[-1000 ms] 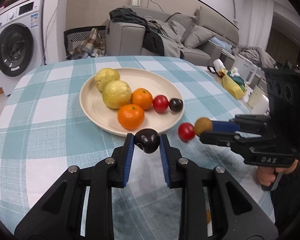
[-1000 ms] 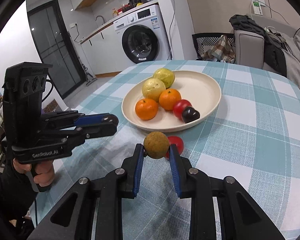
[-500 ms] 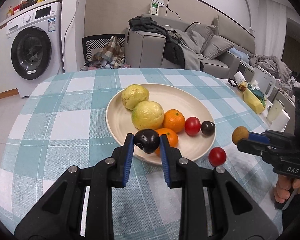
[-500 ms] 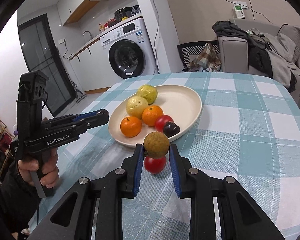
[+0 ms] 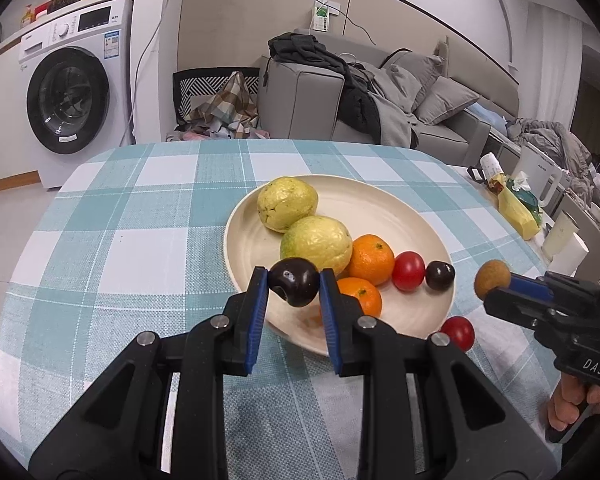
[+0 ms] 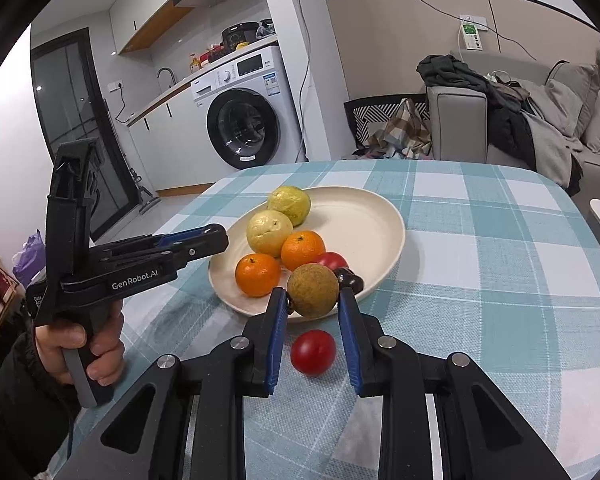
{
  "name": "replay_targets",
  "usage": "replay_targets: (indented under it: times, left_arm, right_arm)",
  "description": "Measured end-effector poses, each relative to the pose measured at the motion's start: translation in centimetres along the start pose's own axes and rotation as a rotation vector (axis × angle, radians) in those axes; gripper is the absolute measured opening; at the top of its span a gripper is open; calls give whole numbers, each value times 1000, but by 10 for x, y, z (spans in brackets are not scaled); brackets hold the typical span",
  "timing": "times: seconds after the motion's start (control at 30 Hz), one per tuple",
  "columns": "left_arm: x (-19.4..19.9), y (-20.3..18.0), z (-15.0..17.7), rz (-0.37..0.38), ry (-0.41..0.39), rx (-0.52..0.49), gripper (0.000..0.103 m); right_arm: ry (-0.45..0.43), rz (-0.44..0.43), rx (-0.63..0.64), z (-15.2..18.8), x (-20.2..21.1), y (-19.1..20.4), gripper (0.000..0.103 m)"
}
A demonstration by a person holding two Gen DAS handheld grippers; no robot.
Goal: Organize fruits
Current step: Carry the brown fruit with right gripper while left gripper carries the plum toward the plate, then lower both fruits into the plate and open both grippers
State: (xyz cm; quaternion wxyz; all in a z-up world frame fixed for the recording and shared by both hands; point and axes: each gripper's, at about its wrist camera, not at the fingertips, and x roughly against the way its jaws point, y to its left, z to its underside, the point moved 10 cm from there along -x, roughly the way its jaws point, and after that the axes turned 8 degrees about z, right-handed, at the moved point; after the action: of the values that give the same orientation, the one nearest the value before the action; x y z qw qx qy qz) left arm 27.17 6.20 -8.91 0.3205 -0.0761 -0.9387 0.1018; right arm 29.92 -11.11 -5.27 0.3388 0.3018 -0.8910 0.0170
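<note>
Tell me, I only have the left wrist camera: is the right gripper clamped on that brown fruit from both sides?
Observer: Yes. In the right wrist view the brown fruit sits between both blue pads of the right gripper.
Operator: Where's the loose tomato relative to it?
Observer: The red tomato lies on the tablecloth below the held fruit, framed between the right fingers, just outside the plate.
Operator: And who's holding my side?
Observer: A bare left hand wraps the handle of the left gripper, whose tip is at the plate's near-left rim. Its dark plum is hidden from that side.
</note>
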Motion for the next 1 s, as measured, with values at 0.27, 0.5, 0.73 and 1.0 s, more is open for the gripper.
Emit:
replay_targets:
  times: [0.27,0.5,0.73,1.0]
  left_arm:
    - [-3,-1,3,-6,12,-8,23]
    - [-3,-3,6,-9,26,-12,23]
    - [-4,-3,8,-11,33,-9,23]
    - [-4,-2,11,-13,39,-2,24]
  right_arm:
    - [51,26,23,-11,-22,9,27]
    - [74,17,7,-6,-35,14,27]
    - [85,8,-9,-3,-39,14,27]
    - [44,43,4,-9,-29,10,36]
